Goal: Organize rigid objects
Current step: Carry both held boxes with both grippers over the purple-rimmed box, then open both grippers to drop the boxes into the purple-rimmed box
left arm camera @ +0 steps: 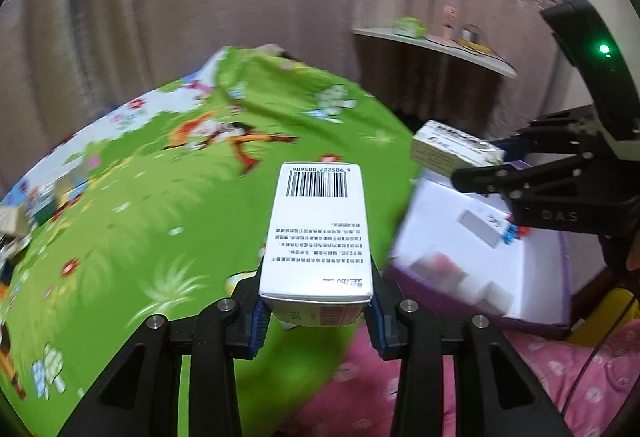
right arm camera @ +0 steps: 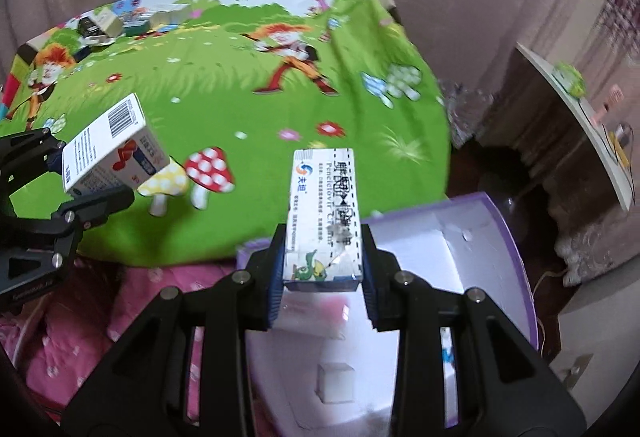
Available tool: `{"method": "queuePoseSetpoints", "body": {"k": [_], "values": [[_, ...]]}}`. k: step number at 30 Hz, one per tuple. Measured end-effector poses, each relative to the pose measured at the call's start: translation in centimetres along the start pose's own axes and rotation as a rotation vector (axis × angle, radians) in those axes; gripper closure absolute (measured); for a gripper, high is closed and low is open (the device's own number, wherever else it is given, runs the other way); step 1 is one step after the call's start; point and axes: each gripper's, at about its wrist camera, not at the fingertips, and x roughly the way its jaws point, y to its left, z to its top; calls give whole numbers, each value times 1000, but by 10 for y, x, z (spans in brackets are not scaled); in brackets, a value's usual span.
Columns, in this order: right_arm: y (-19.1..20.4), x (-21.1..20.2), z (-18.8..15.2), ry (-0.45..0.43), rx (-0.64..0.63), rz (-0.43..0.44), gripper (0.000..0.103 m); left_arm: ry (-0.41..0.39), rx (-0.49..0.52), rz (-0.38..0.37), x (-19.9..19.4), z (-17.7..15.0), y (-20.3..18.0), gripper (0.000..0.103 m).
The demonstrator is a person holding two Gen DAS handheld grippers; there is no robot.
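Note:
My left gripper [left arm camera: 318,311] is shut on a white medicine box with a barcode [left arm camera: 318,229], held above the green cartoon bedsheet [left arm camera: 160,197]. The same box shows in the right wrist view [right arm camera: 110,149] at the left. My right gripper [right arm camera: 322,289] is shut on a white and blue medicine box [right arm camera: 324,213], held over the near edge of a purple-rimmed white box [right arm camera: 480,257]. That gripper and its box [left arm camera: 456,153] show at the right of the left wrist view, above the white box [left arm camera: 460,237]. Small items lie inside the white box.
Several more small boxes [right arm camera: 108,25] lie at the far left of the bed. A pink quilt [left arm camera: 400,377] lies at the near side. A white shelf [left arm camera: 436,45] with small items stands by the curtain. A yellow object [left arm camera: 608,321] sits beside the white box.

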Motion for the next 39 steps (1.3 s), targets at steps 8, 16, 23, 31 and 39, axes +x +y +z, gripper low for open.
{"method": "queuePoseSetpoints", "body": {"k": [8, 16, 23, 31, 39], "values": [[-56, -1, -27, 24, 111, -35, 66, 53, 103, -88, 25, 22, -45, 62], [-106, -2, -54, 26, 212, -57, 66, 109, 186, -148, 52, 38, -87, 62], [-144, 3, -83, 32, 289, -67, 66, 178, 214, -191, 83, 42, -115, 62], [-154, 13, -100, 39, 330, -40, 66, 273, 209, -239, 120, 38, -150, 62], [-152, 14, -108, 87, 329, -48, 35, 237, 155, -339, 125, 45, -166, 38]]}}
